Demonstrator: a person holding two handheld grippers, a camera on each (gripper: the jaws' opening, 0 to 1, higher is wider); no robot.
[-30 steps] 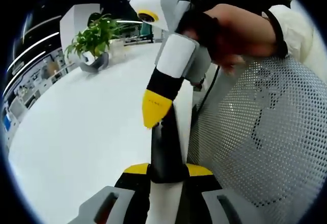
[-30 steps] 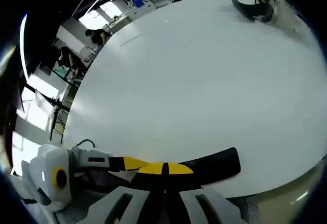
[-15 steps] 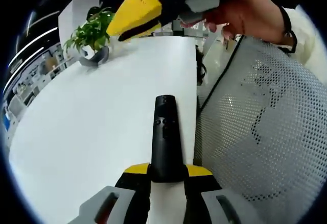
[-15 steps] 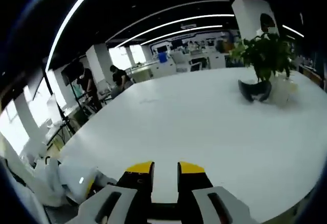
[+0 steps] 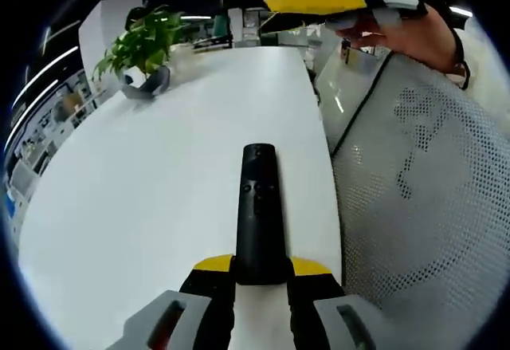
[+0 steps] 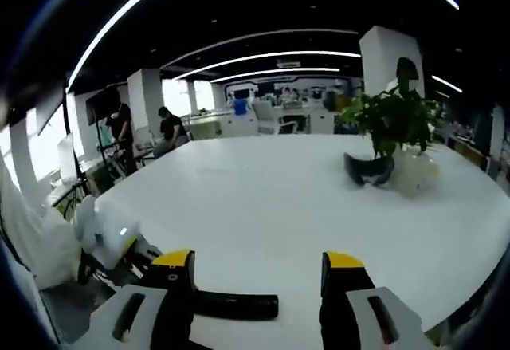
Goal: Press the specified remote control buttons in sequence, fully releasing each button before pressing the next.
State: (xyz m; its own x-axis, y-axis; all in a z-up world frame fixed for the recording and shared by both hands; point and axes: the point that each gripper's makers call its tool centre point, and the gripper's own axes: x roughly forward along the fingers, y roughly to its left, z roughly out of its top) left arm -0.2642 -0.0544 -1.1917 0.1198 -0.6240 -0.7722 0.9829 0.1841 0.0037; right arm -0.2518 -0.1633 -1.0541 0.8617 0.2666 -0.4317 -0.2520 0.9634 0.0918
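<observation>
Remote control [image 5: 258, 210] clamped by left gripper [image 5: 261, 265] near table [image 5: 143, 198] edge; right gripper [image 6: 259, 261] apart.

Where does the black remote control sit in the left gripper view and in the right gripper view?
Left gripper view: remote control runs up the centre, near end between the left gripper jaws.
Right gripper view: it lies crosswise at the bottom, between the open jaws.
Shared landmark: potted plant.
</observation>
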